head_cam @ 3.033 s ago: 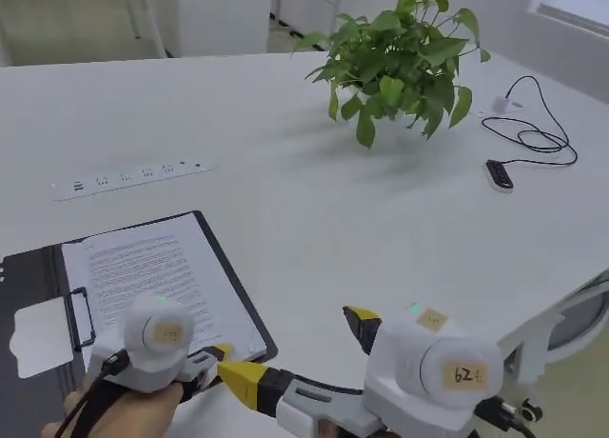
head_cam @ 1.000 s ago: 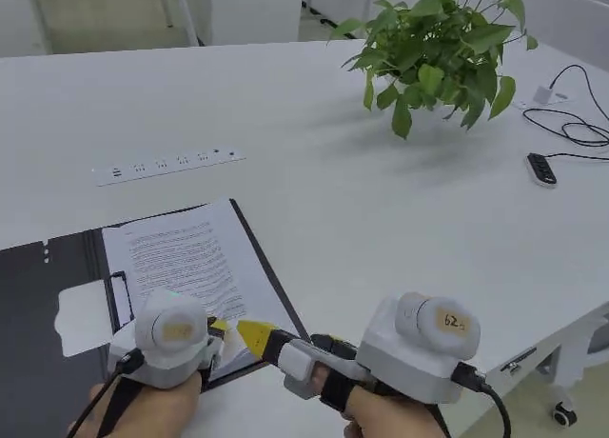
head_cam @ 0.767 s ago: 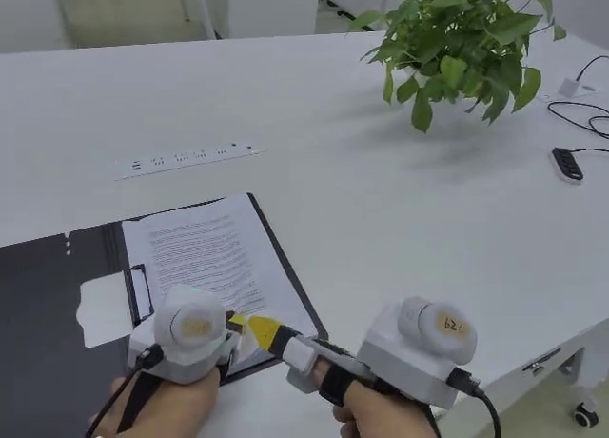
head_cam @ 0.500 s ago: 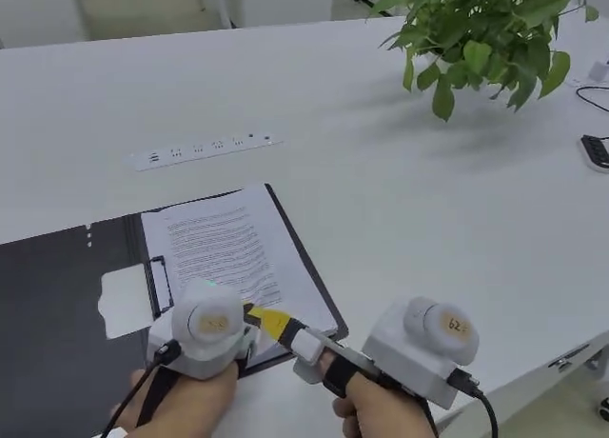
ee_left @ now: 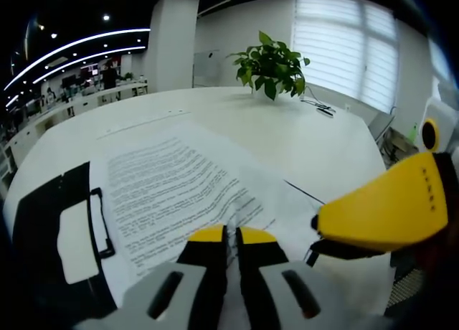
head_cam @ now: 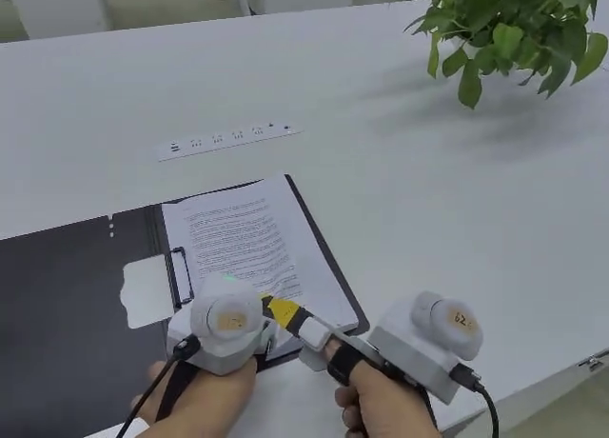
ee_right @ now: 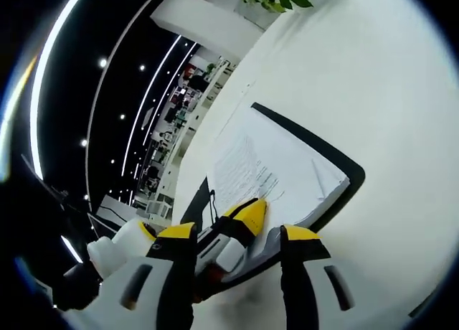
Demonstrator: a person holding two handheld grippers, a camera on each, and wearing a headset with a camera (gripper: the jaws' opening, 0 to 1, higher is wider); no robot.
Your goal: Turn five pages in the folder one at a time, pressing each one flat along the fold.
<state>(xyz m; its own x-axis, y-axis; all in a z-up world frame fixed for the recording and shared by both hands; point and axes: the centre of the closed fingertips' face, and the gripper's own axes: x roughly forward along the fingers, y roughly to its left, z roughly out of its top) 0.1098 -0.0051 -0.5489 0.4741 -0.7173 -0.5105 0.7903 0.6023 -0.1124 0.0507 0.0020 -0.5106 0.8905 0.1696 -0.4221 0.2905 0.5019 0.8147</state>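
A black folder lies open on the white table, with a printed top page on its right half under a clip. My left gripper is shut, its yellow tips resting at the page's near edge. Whether paper is pinched between them I cannot tell. My right gripper stands open just right of it, at the folder's near right corner. In the right gripper view its jaws straddle the left gripper's tips. One of the right gripper's jaws is the big yellow shape in the left gripper view.
A white power strip lies beyond the folder. A potted green plant stands at the far right. The table's front edge runs close by my right hand. A white label sits left of the clip.
My right gripper has swung left and closed in on the folder's near right corner beside the left gripper. The left gripper has stayed at the page's near edge. The head camera has shifted.
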